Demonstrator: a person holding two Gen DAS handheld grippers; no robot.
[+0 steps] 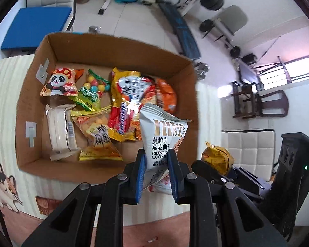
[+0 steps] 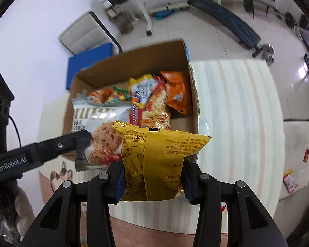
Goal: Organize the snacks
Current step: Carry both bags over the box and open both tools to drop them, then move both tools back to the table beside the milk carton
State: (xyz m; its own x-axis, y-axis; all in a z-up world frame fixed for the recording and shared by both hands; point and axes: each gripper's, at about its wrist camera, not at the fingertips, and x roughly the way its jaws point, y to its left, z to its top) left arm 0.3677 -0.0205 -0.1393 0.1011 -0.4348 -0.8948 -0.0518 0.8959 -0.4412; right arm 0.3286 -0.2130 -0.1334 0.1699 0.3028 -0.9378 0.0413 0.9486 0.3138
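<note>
A cardboard box (image 1: 41,103) on a striped table holds several snack packs, among them a panda pack (image 1: 58,82), a candy bag (image 1: 90,90) and a big red-yellow bag (image 1: 129,103). My left gripper (image 1: 156,160) is shut on a white cranberry cookie pack (image 1: 162,135), held above the box's near right corner. My right gripper (image 2: 152,177) is shut on a yellow snack pack (image 2: 154,160), held just short of the box (image 2: 88,76). The cookie pack (image 2: 101,135) and left gripper show at the left of the right wrist view. The yellow pack (image 1: 217,157) shows at the right of the left wrist view.
The striped tablecloth (image 2: 237,123) stretches right of the box. A cat picture (image 1: 4,187) lies on the table's left. A blue cushion (image 1: 37,26), white chairs (image 1: 249,152) and a weight bench (image 2: 226,22) stand on the floor beyond. Small packs (image 2: 289,182) lie on a seat at right.
</note>
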